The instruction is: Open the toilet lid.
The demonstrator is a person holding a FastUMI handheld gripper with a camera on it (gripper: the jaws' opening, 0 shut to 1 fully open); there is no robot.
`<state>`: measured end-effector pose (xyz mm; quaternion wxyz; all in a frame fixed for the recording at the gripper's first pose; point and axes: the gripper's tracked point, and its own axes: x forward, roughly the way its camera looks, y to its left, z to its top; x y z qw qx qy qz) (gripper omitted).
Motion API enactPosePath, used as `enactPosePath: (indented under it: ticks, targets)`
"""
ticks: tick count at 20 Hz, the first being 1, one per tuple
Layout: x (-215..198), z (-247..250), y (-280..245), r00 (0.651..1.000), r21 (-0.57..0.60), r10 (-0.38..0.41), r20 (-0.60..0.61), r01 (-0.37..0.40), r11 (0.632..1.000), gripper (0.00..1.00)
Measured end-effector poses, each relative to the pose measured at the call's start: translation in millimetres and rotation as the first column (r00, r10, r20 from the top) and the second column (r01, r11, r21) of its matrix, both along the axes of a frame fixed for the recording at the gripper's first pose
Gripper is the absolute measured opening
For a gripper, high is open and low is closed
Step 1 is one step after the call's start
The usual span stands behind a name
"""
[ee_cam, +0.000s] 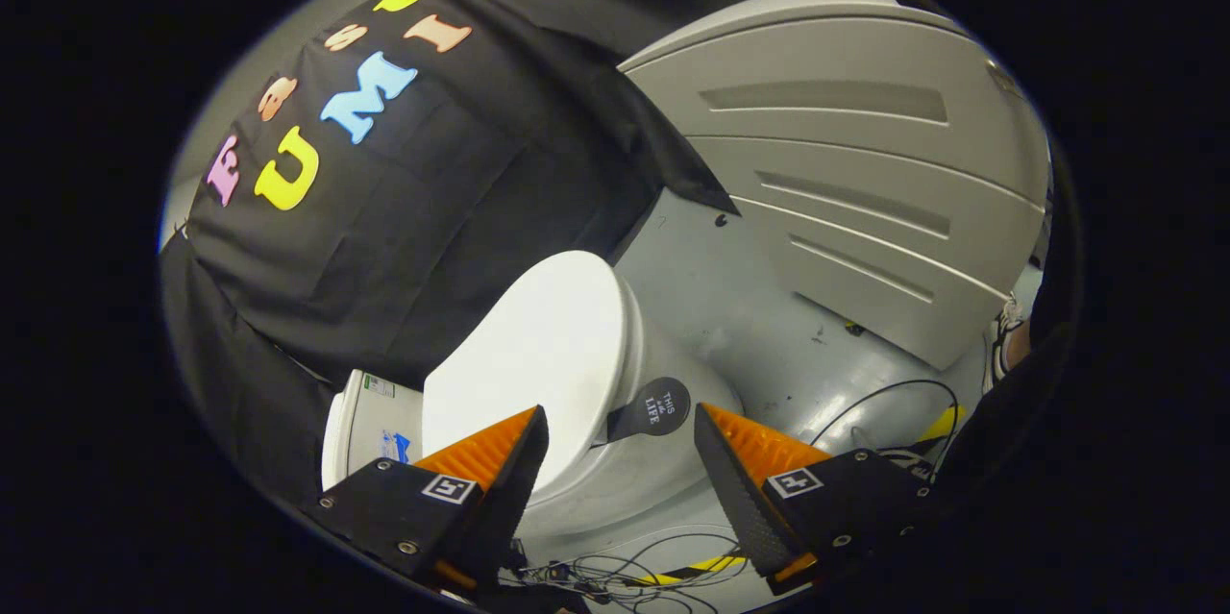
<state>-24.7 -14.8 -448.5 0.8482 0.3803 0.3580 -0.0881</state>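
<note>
1. Spreading wide, the gripper (621,422) holds nothing.
2. A dark round lid handle (653,407) sits between the fingertips, just ahead.
3. The closed white toilet lid (538,355) lies beyond the left finger.
4. Cables (625,571) trail below; a grey ribbed panel (865,182) stands behind.

Black cloth wall (404,210) hanging behind; grey ribbed panel (865,172) leaning alongside; grey floor (759,326) carrying loose cables (625,576) and yellow-black tape (706,564).
</note>
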Motion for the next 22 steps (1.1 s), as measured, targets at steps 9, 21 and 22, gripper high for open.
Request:
enactPosePath:
  ticks: [9,21,22]
  targets:
    - [2.0,-37.0,-4.3,1.000,0.063,-0.006,0.011,0.005,0.998,0.86]
    - [33.3,-62.9,-0.6,0.993,0.218,-0.041,0.110,0.016,0.976,0.45]
    - [32.7,-67.2,1.2,0.994,0.229,-0.033,0.104,0.009,0.973,0.38]
